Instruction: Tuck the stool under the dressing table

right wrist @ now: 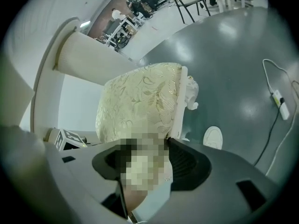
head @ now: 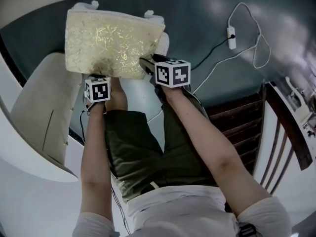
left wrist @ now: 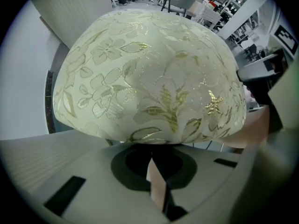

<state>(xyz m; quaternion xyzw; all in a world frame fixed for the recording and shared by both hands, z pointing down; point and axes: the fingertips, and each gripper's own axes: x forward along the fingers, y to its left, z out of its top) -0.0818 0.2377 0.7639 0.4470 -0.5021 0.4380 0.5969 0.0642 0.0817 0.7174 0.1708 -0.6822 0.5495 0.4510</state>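
stool (head: 114,43) on dark glossy floor (head: 207,23); left gripper (left wrist: 152,163) closed, right gripper (head: 147,64) tight on it

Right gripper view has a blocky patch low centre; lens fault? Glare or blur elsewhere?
Right gripper view: the patch is mosaic added afterwards, not a fault; pale sheen on the dark floor. Left gripper view: fisheye bulges the stool, pattern sharp. Head view: soft glare on the floor top right.

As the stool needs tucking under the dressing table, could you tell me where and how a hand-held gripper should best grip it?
Probably the near edge of the stool seat, approached level from that same side: that padded edge is a thin slab jaws can straddle, and pushing there should slide it away.
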